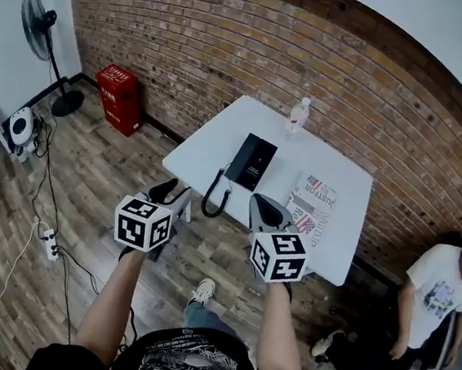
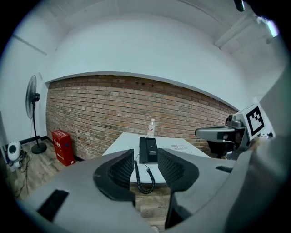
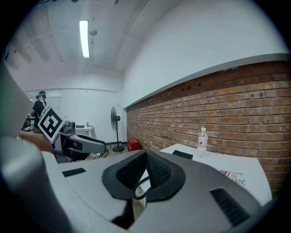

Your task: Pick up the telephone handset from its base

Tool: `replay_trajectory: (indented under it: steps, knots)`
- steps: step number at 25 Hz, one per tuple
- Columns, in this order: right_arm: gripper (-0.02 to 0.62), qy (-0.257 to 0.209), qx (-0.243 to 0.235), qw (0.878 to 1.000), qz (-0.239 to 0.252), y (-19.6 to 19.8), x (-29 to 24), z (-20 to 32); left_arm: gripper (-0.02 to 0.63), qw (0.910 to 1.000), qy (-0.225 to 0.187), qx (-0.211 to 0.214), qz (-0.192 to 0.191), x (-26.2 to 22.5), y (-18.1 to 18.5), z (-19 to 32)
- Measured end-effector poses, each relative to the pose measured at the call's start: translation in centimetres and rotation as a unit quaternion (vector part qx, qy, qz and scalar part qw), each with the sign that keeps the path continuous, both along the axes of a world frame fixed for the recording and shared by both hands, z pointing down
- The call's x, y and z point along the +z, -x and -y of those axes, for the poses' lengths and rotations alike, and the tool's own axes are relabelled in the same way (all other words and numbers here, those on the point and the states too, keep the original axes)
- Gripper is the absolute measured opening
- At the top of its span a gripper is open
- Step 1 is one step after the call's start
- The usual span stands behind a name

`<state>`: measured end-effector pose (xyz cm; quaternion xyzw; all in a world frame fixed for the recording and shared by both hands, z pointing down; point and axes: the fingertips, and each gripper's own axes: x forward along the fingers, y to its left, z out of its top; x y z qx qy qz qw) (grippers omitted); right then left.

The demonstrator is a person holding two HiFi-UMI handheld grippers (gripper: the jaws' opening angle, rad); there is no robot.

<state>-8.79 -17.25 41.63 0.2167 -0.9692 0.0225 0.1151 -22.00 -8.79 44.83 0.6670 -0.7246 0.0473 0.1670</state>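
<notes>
While both tools hang in the air short of the bench, we read this as the approach, with the pick-up itself not yet begun.

In the head view, the white bench (image 1: 210,149) stands by the brick wall and the black telephone (image 1: 251,161) lies near its middle. The handset (image 1: 242,157) sits along the left side of the base (image 1: 259,164), so far as we can part the two. The coiled cord (image 1: 212,196) loops off the near edge. A water bottle (image 1: 297,116) stands behind the telephone, and a printed sheet (image 1: 311,207) lies to its right. The left tool (image 1: 173,189) and the right tool (image 1: 265,210) are held out side by side, well apart from the telephone.

In the left gripper view, the left tool (image 2: 145,166) has its jaws spread with nothing between them. The telephone shows far off through the gap, almost centred.

In the right gripper view, the right tool (image 3: 145,157) has its jaws pressed together at the tips, pinching nothing. The telephone (image 3: 183,154) lies to the right of its line.

We judge the left tool the likelier to take the handset. It must go forward over the edge, come down with its jaws astride the handset's narrow width, close, then lift straight up so the cord trails free.
</notes>
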Motion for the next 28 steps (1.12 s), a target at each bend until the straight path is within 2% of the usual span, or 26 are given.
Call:
replay_trajectory:
  steps: [16,21,28]
  knots:
    - [0.0,0.021,0.047,0.999,-0.003,4.7,1.3,16.7,0.161,0.9962,0.04,0.076,-0.008,2.5,4.3,18.1]
    - [0.0,0.022,0.057,0.998,-0.002,5.5,1.2,20.6,0.161,0.994,0.048,0.097,-0.014,3.0,4.8,22.7]
    - [0.0,0.029,0.067,0.997,0.003,6.1,1.4,23.9,0.163,0.9867,0.08,0.137,-0.036,5.5,4.7,26.8]
